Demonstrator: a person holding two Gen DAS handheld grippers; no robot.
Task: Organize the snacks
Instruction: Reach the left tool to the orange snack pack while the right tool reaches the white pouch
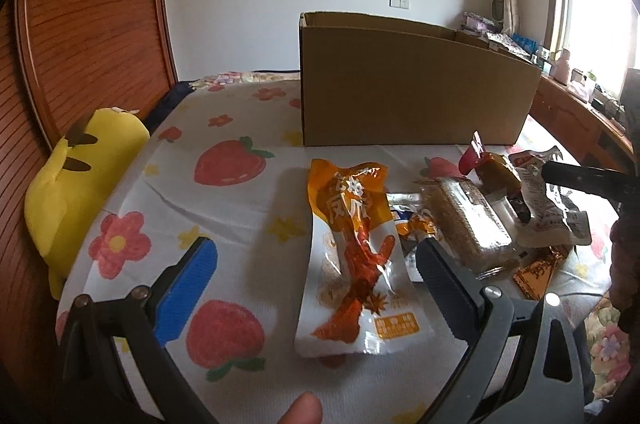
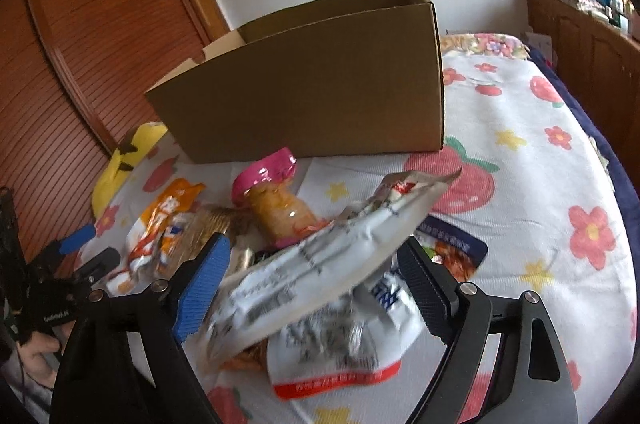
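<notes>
Orange packet (image 1: 352, 248) lying flat on the flowered bedspread (image 1: 224, 196), lengthwise between the fingers of the left gripper (image 1: 316, 244); jaws wide open, neither pad touching it yet. Best to lower until both pads sit level with the packet's middle, then close gently across the narrow width, avoiding the slippery sealed edges. Right gripper (image 2: 312, 246) likewise spread wide around a crumpled white packet (image 2: 320, 264) that rests tilted on top of the snack heap; blurred there, so cannot tell whether the pads already press on it. Better to take only this top packet and lift straight up, since loose neighbours could be dragged along. Ahead of both grippers, beyond the heap: cardboard box (image 1: 400, 84), open at the top, probably the place for the snacks; tall near wall, so need to clear its rim before letting go. Just past the right fingertips: pink-topped packet (image 2: 276, 200) and, beside the right finger, a dark blue packet (image 2: 452, 248). Right of the left gripper: clear cracker pack (image 1: 464, 220), close to that finger. Far off to its left, well apart: yellow plush toy (image 1: 80, 184), no hindrance.
</notes>
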